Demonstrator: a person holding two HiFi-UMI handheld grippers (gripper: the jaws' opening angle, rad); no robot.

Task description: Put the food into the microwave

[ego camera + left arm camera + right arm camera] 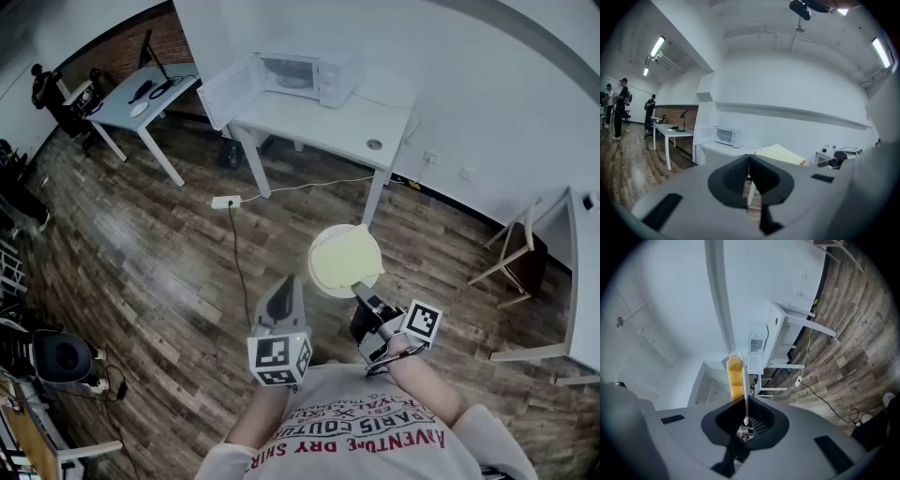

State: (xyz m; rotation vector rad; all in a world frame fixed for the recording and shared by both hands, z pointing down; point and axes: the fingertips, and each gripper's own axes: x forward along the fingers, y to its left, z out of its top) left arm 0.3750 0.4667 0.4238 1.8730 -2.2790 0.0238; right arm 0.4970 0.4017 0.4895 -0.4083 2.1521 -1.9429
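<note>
A white plate (323, 281) with a flat yellow piece of food (345, 257) hangs over the wooden floor, in front of the person. My right gripper (362, 300) is shut on the plate's near rim; in the right gripper view the plate (745, 394) shows edge-on between the jaws, with the food (735, 376) on its left side. My left gripper (286, 283) is beside the plate on the left, shut and empty, its jaws (748, 161) meeting. The white microwave (305, 71) stands on a white table (347, 122) ahead, its door (225, 92) swung open to the left.
A power strip (225, 202) and its cable lie on the floor before the table. Another table (150, 94) with a lamp stands at the back left, with people near it. A white desk and a chair (516, 253) are at the right. Equipment sits at the lower left.
</note>
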